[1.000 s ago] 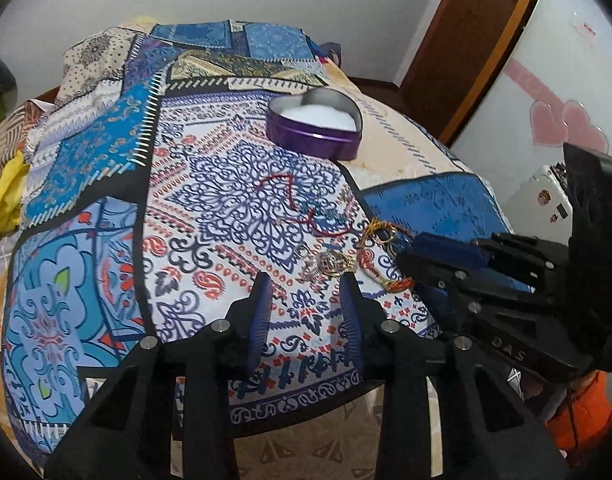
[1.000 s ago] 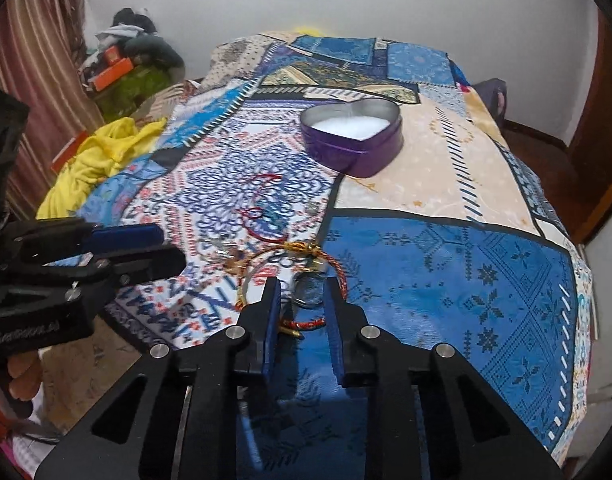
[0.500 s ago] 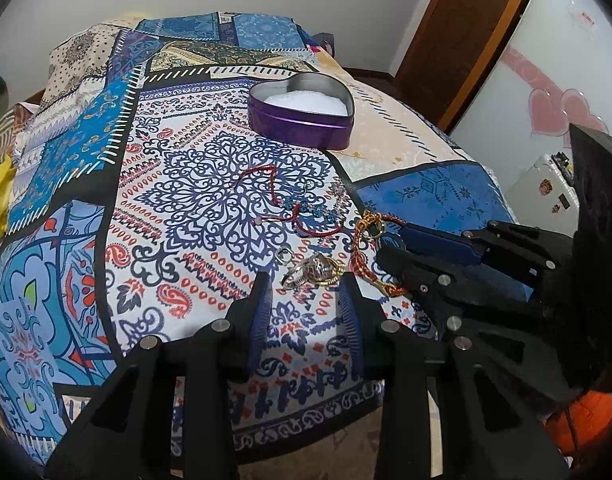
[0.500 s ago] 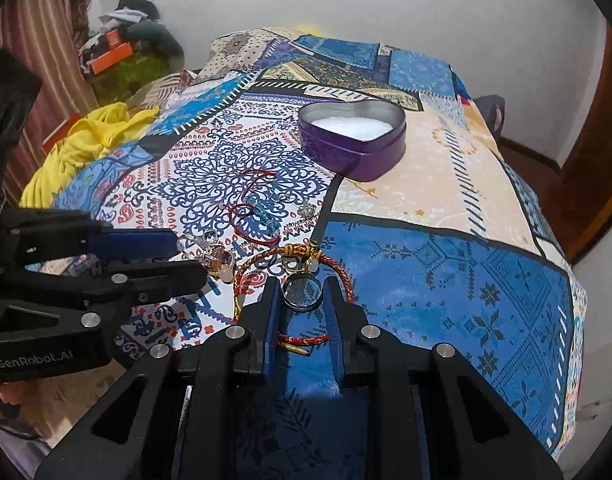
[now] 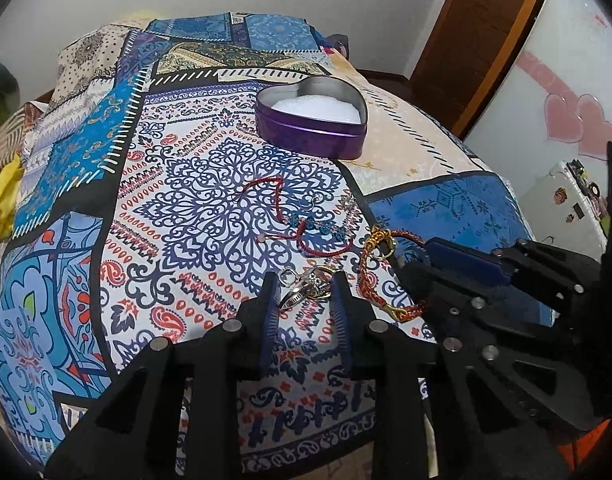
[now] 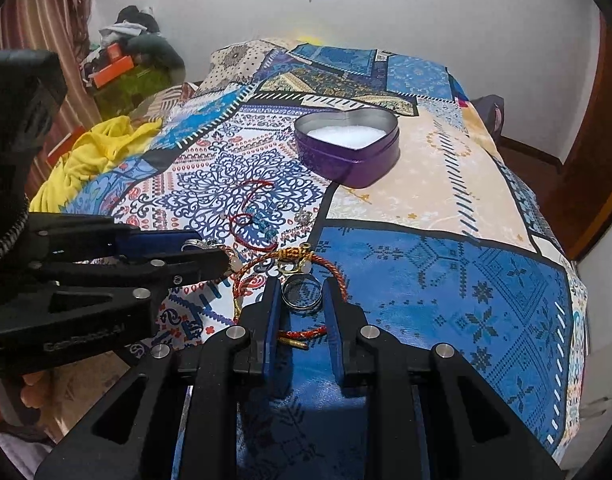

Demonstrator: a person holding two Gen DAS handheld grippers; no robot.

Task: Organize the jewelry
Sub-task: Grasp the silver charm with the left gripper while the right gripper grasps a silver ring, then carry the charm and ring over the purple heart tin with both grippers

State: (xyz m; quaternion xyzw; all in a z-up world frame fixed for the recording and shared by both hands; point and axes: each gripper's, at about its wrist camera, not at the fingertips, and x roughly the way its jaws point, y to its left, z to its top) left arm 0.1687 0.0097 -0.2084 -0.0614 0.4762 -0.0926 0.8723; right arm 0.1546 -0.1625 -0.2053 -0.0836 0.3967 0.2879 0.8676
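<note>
My right gripper [image 6: 302,294] stands narrowly parted around the dark ring [image 6: 302,291]. My left gripper [image 5: 306,294] likewise brackets the silver clip [image 5: 306,286]. The heart tin [image 6: 347,150] lies straight ahead, far.

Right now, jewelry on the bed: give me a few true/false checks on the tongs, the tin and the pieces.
1. The heart-shaped purple tin has its lid on. False: it is open, with white padding showing inside.
2. The right tongs straddle a dark ring lying on the bedspread. True.
3. The left tongs are shut on the red cord bracelet. False: they are open around a small silver and gold piece; the cord lies beyond them.
4. The braided red and gold bracelet already sits in the tin. False: it lies on the bedspread around the ring.
5. The tin stands farther from both tongs than the jewelry does. True.
</note>
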